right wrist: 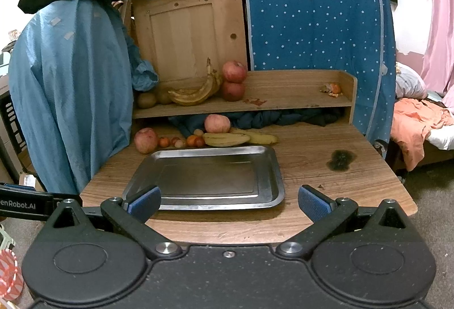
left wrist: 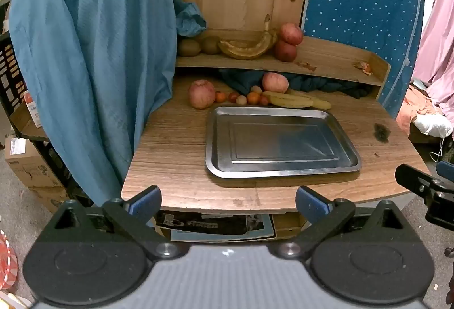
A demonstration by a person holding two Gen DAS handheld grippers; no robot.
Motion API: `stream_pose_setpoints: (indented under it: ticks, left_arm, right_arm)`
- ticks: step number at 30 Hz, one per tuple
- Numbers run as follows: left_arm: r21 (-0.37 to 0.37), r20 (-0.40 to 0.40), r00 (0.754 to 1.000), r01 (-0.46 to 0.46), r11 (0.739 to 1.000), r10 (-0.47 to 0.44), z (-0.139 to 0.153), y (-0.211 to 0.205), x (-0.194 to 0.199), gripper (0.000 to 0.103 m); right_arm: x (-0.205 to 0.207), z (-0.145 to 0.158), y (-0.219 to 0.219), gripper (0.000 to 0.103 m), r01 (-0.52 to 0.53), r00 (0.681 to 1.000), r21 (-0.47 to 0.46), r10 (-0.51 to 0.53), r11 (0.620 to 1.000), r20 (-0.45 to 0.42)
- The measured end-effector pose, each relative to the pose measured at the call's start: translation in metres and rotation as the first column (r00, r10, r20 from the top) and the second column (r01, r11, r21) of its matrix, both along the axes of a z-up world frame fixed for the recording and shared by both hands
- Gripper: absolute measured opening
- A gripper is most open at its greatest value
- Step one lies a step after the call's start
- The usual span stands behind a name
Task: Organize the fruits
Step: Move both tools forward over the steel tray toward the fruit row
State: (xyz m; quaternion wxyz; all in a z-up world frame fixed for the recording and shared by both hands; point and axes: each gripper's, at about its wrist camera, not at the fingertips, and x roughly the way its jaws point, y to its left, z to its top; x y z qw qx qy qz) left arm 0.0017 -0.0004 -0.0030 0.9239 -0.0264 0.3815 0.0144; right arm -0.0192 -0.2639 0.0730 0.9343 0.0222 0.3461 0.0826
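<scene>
Steel tray lies bare just ahead of both grippers, with apples, small round fruits and bananas lined along its far edge. Left gripper and right gripper hang spread wide, holding nothing. Reaching over, a finger could nudge the round fruits rolling, or squash a soft banana.

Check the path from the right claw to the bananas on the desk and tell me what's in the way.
The empty metal tray lies flat between the open right claw and the bananas just past its far rim. It is low; reaching over it looks feasible.
</scene>
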Motion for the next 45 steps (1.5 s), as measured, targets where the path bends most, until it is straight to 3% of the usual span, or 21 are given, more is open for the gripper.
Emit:
stream_pose_setpoints:
  ticks: [18, 31, 36, 45]
  left_arm:
    - [-0.009, -0.067, 0.997, -0.023, 1.0, 0.023, -0.015, -0.008, 0.029, 0.103]
    - [-0.01, -0.142, 0.982, -0.127, 0.992, 0.124, -0.027, -0.023, 0.077, 0.103]
    - [0.011, -0.169, 0.966, -0.196, 0.98, 0.195, -0.029, -0.032, 0.103, 0.103]
    - [0.044, -0.232, 0.915, -0.329, 0.943, 0.33, -0.03, -0.019, 0.123, 0.103]
  right_arm:
    - [0.031, -0.015, -0.004, 0.102, -0.03, 0.996, -0.004, 0.03, 1.0, -0.08]
    - [0.107, -0.04, -0.016, 0.102, -0.184, 0.967, 0.003, 0.181, 0.983, -0.18]
    - [0.145, -0.049, -0.026, 0.102, -0.23, 0.951, 0.014, 0.228, 0.973, -0.208]
    - [0.184, -0.061, -0.022, 0.102, -0.295, 0.925, 0.046, 0.297, 0.954, -0.239]
